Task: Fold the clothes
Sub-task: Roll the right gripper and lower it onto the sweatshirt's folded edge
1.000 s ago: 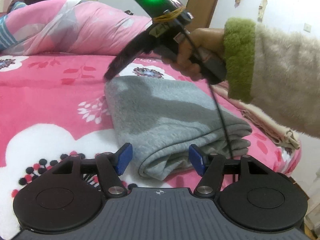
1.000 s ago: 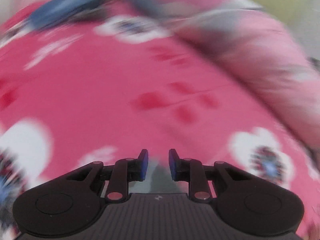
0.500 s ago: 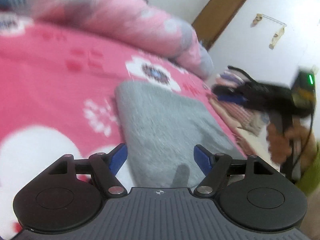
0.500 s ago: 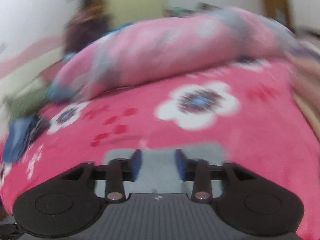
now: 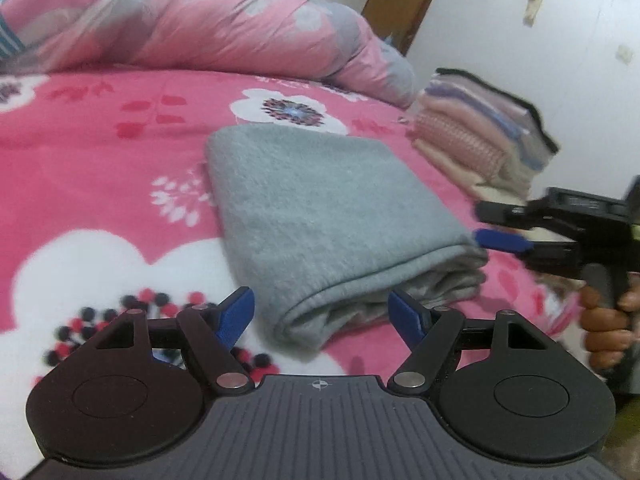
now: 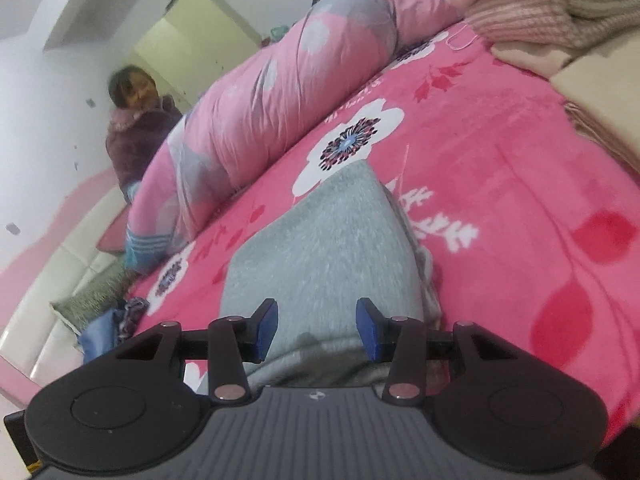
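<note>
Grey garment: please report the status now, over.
Left hand-held gripper open, empty. Right hand-held gripper open, empty. Grey garment folded on pink bedspread. Nothing in the way.

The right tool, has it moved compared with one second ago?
Yes. The right tool now sits low beside the grey folded garment, right of it, instead of above it.

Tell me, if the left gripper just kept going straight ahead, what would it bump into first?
Most likely the folded grey garment: its near folded edge lies right ahead of the open left gripper, on the pink bedspread. How close is hard to judge.
</note>
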Demonstrator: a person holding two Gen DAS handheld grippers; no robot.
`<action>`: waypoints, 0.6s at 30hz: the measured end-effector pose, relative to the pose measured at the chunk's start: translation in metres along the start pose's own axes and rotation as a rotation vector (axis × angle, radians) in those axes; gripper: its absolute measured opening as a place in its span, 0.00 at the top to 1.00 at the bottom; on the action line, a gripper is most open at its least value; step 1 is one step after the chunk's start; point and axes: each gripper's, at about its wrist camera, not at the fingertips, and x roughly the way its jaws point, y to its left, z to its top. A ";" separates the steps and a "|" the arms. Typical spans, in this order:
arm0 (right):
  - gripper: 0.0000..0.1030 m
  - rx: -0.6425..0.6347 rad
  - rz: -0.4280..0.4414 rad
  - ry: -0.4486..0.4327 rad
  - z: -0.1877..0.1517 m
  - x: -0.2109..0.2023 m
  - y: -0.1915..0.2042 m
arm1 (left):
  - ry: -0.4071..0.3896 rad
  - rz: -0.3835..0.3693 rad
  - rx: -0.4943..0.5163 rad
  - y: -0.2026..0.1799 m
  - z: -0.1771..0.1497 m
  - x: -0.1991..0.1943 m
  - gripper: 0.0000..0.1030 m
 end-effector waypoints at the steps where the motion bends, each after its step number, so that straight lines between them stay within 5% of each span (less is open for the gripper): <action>1: 0.55 0.002 -0.008 -0.010 -0.003 -0.005 -0.001 | 0.001 0.014 0.008 -0.002 0.001 -0.002 0.27; 7: 0.53 -0.029 -0.107 -0.083 -0.022 -0.020 -0.006 | -0.003 0.098 0.041 -0.012 0.013 -0.011 0.23; 18: 0.47 -0.036 -0.119 -0.093 -0.034 -0.038 -0.024 | 0.015 0.256 0.091 -0.047 0.032 -0.003 0.20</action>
